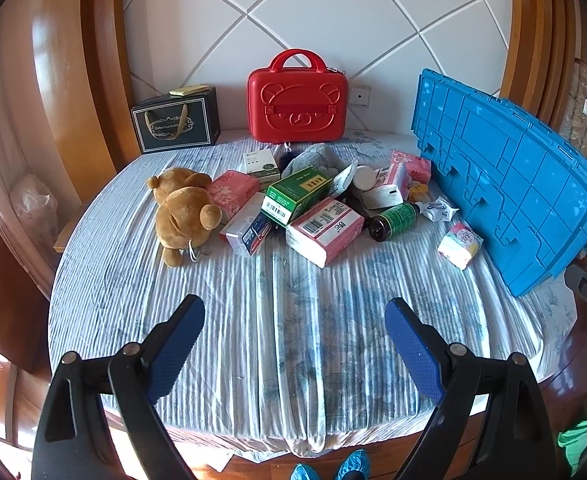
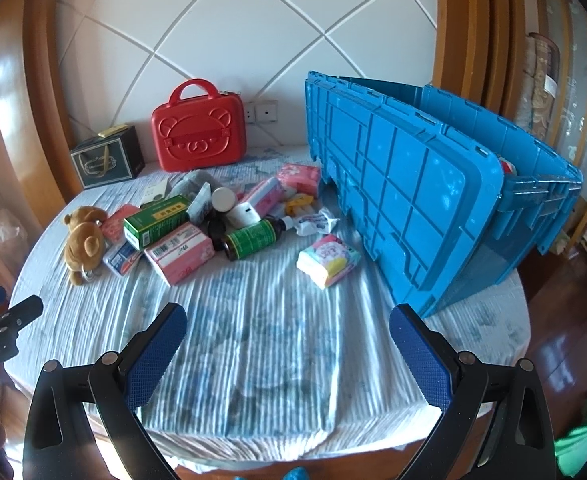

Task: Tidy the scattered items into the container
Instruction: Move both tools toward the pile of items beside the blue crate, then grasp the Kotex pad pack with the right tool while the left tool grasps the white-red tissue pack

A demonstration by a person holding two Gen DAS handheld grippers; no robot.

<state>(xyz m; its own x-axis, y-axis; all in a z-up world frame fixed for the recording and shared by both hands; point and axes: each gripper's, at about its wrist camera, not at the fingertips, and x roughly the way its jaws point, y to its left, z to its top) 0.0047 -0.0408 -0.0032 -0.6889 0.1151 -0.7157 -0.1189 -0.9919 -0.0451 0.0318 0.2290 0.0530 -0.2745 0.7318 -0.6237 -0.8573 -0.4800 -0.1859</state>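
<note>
A pile of items lies mid-bed: a brown teddy bear [image 1: 187, 212] [image 2: 83, 236], a green box [image 1: 297, 194] [image 2: 157, 220], a pink tissue pack [image 1: 325, 230] [image 2: 181, 252], a dark bottle with a green label [image 1: 397, 220] [image 2: 251, 238] and a small pastel tissue pack [image 1: 459, 244] [image 2: 327, 260]. The blue crate [image 2: 533, 184] stands at the right with its lid [image 1: 505, 184] [image 2: 405, 184] hanging open. My left gripper [image 1: 295, 320] and right gripper [image 2: 289, 328] are both open and empty, over the near part of the bed.
A red bear-face case [image 1: 297, 100] [image 2: 199, 136] and a dark gift box [image 1: 175, 122] [image 2: 107, 162] stand against the white padded headboard. The bed [image 1: 293, 340] has a striped blue-white cover and a wooden frame around it.
</note>
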